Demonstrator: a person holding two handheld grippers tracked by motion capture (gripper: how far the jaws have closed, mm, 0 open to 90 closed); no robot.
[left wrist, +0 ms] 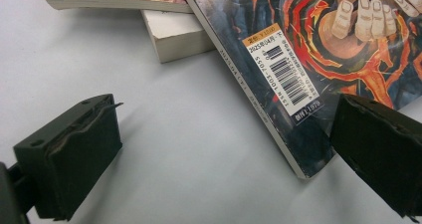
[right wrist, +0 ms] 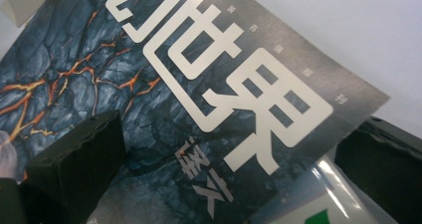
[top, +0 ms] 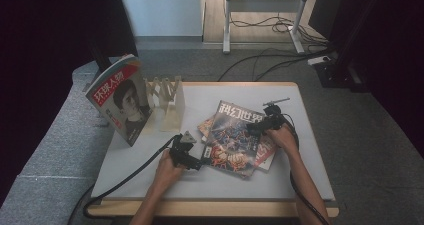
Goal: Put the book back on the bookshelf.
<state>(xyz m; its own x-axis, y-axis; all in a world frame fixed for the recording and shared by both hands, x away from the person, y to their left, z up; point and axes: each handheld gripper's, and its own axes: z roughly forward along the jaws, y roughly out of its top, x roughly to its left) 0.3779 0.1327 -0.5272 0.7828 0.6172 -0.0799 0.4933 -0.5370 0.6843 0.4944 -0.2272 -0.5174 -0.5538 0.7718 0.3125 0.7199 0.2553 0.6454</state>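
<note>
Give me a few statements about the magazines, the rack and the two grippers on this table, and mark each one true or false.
1. The dark magazine lies on top of the pile at the middle of the table. True.
2. The left gripper is clamped shut on that magazine's corner. False: its jaws stand apart, one over bare table and one at the corner by the barcode.
3. A red-covered magazine leans upright against the wooden rack. True.
4. The right gripper is over the rack. False: it is over the top magazine's title end, jaws apart.
5. The pile is a single magazine. False: other books show beneath it.
</note>
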